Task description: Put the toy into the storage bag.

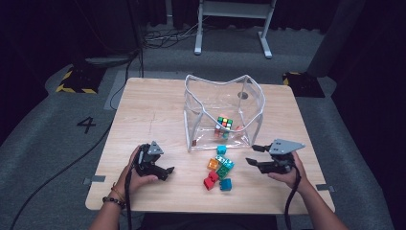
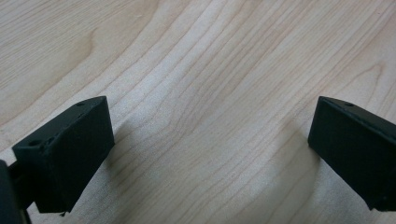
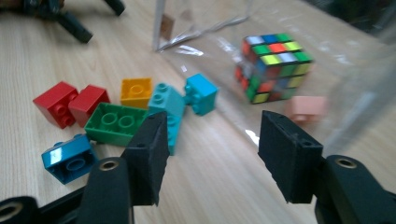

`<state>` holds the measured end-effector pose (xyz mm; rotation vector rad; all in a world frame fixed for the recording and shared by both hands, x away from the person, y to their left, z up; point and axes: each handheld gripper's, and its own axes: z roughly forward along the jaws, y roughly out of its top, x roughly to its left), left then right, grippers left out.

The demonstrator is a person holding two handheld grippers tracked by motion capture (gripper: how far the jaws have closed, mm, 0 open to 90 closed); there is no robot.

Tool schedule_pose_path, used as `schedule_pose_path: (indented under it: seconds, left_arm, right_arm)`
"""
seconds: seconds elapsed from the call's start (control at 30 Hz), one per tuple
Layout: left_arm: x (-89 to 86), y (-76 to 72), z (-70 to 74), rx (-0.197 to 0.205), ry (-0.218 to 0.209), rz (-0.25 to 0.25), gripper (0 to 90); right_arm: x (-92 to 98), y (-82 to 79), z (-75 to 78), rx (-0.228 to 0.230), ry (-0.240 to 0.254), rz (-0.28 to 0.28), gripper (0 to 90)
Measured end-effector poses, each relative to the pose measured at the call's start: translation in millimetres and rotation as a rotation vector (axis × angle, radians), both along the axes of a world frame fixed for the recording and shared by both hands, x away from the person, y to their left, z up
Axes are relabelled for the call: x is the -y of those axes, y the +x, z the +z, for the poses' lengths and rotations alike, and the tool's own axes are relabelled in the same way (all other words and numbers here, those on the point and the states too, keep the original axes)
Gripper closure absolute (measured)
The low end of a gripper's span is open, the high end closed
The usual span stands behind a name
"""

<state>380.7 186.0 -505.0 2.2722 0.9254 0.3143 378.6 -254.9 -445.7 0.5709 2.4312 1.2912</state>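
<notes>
Right of centre in the high view, the right gripper [image 1: 256, 155] hovers with jaws apart and empty, aimed at the loose bricks [image 1: 219, 171] just below the clear bag [image 1: 223, 112], likely to load them; the left gripper [image 1: 165, 168] rests unclenched on the table [image 1: 153, 110].

High view: table [image 1: 158, 105] evenly lit from above, floor and surroundings dark, frame soft and low-detail. Glare streaks on clear plastic bag [image 1: 249, 96]. Left gripper view: sharp wood grain, soft shadows beside the jaws. Right gripper view: bricks [image 3: 114, 122] fairly sharp, Rubik's cube [image 3: 271, 67] slightly soft, far edges blurred.
</notes>
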Motion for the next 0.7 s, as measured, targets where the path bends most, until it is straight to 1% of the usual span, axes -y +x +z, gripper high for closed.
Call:
schedule_pose_path:
  seconds: [0.07,0.1,0.13,0.17,0.27,0.3,0.33,0.4,0.43,0.5,0.57,0.63,0.7]
  left_arm:
    - [0.0,-0.3,0.0,-0.002,-0.001,0.004,0.4]
    - [0.3,-0.5,-0.1,-0.003,-0.004,0.006,0.4]
    - [0.1,-0.4,0.0,-0.002,-0.001,0.004,0.4]
    - [0.1,-0.4,0.0,-0.003,-0.001,0.005,0.4]
    - [0.1,-0.4,-0.1,-0.002,-0.002,0.004,0.4]
    - [0.1,-0.4,-0.1,-0.002,-0.002,0.004,0.4]
    - [0.1,-0.4,0.0,-0.003,-0.002,0.005,0.4]
    - [0.0,-0.3,0.0,-0.001,0.000,0.003,0.4]
    - [0.1,-0.4,-0.1,-0.002,-0.002,0.004,0.4]
    - [0.1,-0.4,0.0,-0.003,-0.001,0.005,0.4]
    - [0.1,-0.4,0.0,-0.002,-0.001,0.004,0.4]
    - [0.0,-0.3,0.0,-0.002,-0.001,0.004,0.4]
    - [0.0,-0.3,0.0,-0.001,-0.001,0.003,0.4]
  right_arm:
    - [-12.3,3.2,-10.3,-0.027,-0.003,0.023,48.4]
    - [-15.6,4.7,-13.0,-0.031,-0.009,0.029,49.2]
    - [-22.3,8.5,-18.6,-0.048,-0.014,0.032,50.6]
    - [-25.5,10.7,-21.3,-0.060,-0.016,0.035,51.3]
    - [-34.6,19.4,-31.5,-0.075,-0.027,0.034,52.9]
    - [-37.7,22.2,-35.2,-0.092,-0.030,0.033,52.9]
    - [-39.6,24.3,-37.9,-0.093,-0.032,0.032,53.3]
    - [-42.8,26.9,-41.9,-0.104,-0.024,0.028,54.6]
    - [-42.9,27.7,-42.4,-0.111,-0.015,0.027,55.6]
    - [-42.6,29.9,-43.7,-0.106,0.001,0.020,63.1]
    - [-42.8,30.2,-43.6,-0.112,0.010,0.022,61.8]
    - [-44.1,28.9,-41.4,-0.115,0.033,0.042,60.0]
    - [-47.7,26.8,-39.6,-0.097,0.013,0.039,59.9]
